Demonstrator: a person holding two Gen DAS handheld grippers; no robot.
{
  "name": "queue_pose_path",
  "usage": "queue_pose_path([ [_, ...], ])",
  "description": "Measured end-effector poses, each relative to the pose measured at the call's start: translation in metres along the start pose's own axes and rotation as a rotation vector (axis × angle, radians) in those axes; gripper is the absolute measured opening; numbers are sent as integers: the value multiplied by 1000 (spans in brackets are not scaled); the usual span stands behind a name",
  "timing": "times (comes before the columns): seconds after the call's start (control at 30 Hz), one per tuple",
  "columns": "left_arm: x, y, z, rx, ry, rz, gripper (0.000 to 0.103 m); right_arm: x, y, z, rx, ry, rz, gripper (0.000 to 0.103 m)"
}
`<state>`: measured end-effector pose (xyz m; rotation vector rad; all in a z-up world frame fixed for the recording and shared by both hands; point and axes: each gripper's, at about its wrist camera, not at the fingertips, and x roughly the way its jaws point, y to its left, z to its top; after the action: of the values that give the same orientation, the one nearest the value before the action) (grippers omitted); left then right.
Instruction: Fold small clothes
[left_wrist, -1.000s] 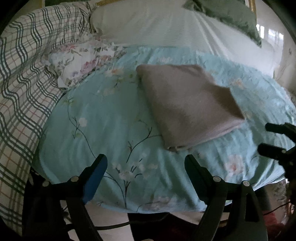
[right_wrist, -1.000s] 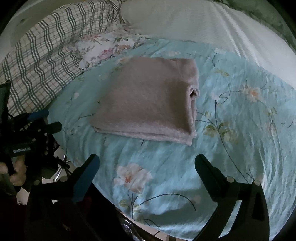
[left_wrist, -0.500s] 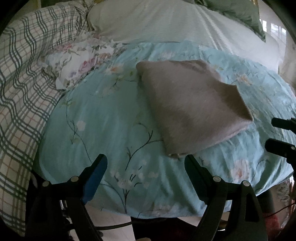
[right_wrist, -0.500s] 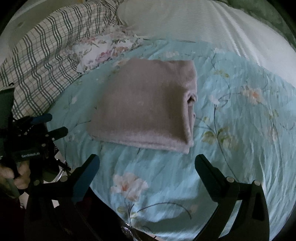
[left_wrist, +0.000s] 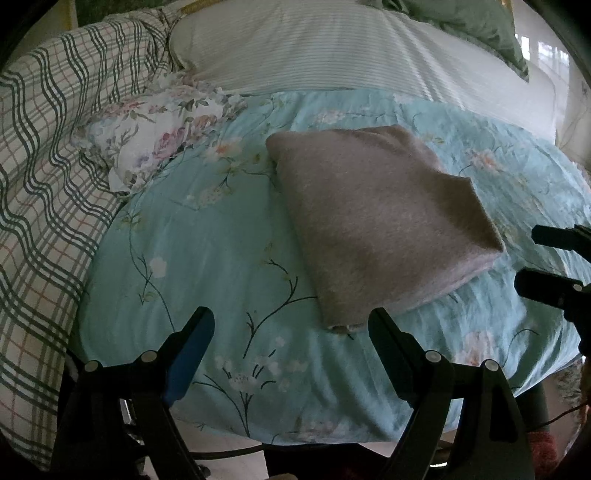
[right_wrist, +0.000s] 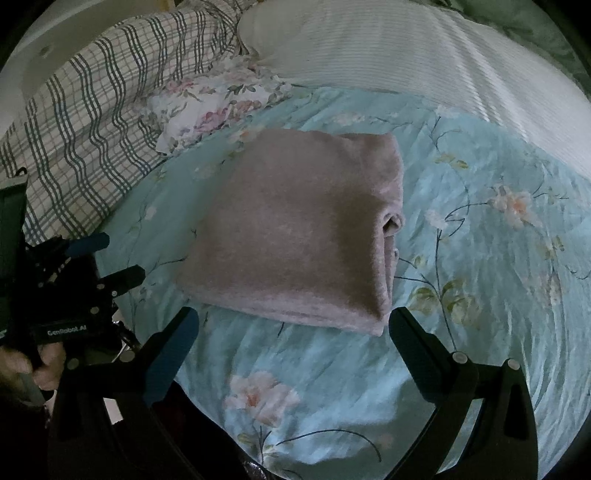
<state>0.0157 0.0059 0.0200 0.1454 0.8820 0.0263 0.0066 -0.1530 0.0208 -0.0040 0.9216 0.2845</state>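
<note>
A folded grey-mauve garment (left_wrist: 373, 221) lies flat on the light blue floral bedspread (left_wrist: 207, 243); it also shows in the right wrist view (right_wrist: 299, 236). My left gripper (left_wrist: 291, 325) is open and empty, just short of the garment's near-left corner. My right gripper (right_wrist: 293, 323) is open and empty, its jaws either side of the garment's near edge, a little above the bed. The right gripper also shows at the right edge of the left wrist view (left_wrist: 546, 258), and the left gripper at the left of the right wrist view (right_wrist: 107, 258).
A crumpled white floral cloth (left_wrist: 155, 129) lies at the back left of the bedspread. A plaid blanket (left_wrist: 40, 177) covers the left side. A white striped pillow (left_wrist: 332, 48) and a green pillow (left_wrist: 469, 18) lie behind. The bed's front edge is just below the grippers.
Both grippers have moved forward toward the folded garment, which looks larger and nearer. Both stay open. The garment has not moved.
</note>
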Motion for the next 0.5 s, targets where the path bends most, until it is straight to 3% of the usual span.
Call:
queue_pose_path([
  [0.5, 0, -1, 0, 0, 0, 2, 86, 0, -3, -4, 3, 10, 2, 102],
])
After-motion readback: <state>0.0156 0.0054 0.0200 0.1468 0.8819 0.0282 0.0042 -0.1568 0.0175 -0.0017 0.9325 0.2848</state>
